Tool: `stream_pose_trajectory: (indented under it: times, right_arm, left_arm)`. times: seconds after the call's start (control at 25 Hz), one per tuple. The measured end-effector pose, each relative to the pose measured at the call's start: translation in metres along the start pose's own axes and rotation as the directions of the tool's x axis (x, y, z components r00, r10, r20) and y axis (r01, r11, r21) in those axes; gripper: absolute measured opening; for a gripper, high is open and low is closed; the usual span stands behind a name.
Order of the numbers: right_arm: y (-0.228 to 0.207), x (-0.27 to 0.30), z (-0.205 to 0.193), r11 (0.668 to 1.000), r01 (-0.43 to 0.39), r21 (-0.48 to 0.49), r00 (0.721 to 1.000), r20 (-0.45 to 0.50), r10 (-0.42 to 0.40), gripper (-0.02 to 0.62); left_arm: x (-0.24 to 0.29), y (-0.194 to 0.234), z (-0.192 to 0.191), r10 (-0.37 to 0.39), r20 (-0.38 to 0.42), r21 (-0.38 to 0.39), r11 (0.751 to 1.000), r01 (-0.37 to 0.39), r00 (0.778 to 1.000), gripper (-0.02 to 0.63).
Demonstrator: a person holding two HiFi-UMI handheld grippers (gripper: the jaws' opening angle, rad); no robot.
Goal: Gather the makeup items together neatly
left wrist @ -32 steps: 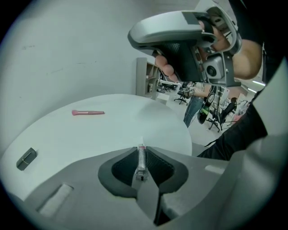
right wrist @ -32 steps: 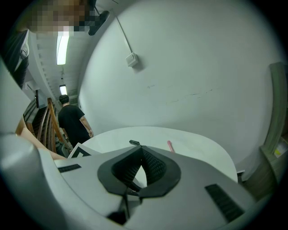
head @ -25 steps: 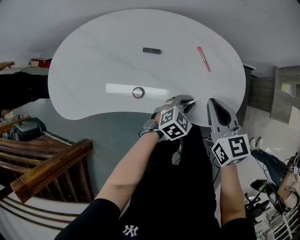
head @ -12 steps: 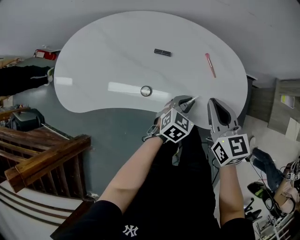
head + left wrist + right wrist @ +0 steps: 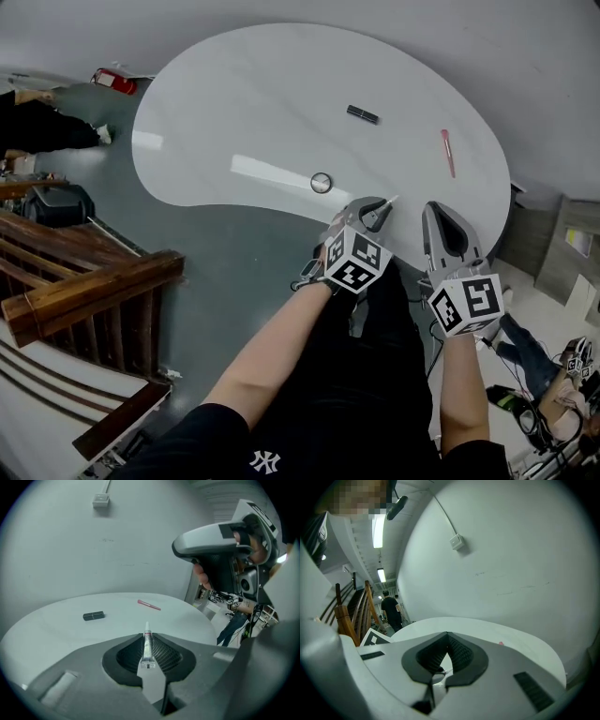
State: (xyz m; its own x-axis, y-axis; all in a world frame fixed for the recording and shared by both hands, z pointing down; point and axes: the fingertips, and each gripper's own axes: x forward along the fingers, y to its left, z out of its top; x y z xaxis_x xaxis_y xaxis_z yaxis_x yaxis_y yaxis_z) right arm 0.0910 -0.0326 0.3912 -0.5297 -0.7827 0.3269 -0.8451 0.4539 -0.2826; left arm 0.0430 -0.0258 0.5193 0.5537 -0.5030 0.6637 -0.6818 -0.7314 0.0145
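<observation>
The left gripper (image 5: pixel 147 641) clamps a slim white makeup tube (image 5: pixel 147 648) over the near edge of the white rounded table (image 5: pixel 262 94). Held so thinly, the tube may pivot or slip and drop off the table. The right gripper (image 5: pixel 446 653) is closed on nothing.

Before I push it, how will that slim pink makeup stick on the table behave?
The pink makeup stick looks slender and rounded, so a sideways push would probably roll it. It lies flat on the smooth white table, so it may slide easily. Likely light.
</observation>
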Motion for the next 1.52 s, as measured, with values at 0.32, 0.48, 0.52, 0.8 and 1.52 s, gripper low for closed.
stream_pose_trajectory:
  times: [0.32, 0.48, 0.52, 0.8, 1.52]
  right_arm:
    - [0.030, 0.030, 0.002, 0.997, -0.077, -0.018, 0.997, -0.027, 0.076, 0.014]
    - [0.033, 0.041, -0.002, 0.995, -0.098, -0.021, 0.994, -0.043, 0.097, 0.014]
    - [0.034, 0.044, -0.003, 0.994, -0.103, -0.022, 0.994, -0.049, 0.102, 0.014]
    - [0.037, 0.058, -0.009, 0.991, -0.130, -0.033, 0.989, -0.079, 0.127, 0.014]
    - [0.028, 0.083, -0.021, 0.985, -0.168, -0.033, 0.978, -0.128, 0.162, 0.014]
  left_arm:
    - [-0.024, 0.046, -0.019, 0.138, -0.008, -0.076, 0.987, -0.138, 0.990, 0.066]
    - [-0.025, 0.064, -0.030, 0.190, -0.022, -0.103, 0.976, -0.191, 0.982, 0.066]
    - [-0.026, 0.068, -0.032, 0.203, -0.026, -0.110, 0.973, -0.205, 0.979, 0.065]
    - [-0.026, 0.094, -0.044, 0.288, -0.044, -0.163, 0.943, -0.291, 0.957, 0.066]
    - [-0.005, 0.111, -0.067, 0.361, -0.102, -0.238, 0.896, -0.375, 0.927, 0.066]
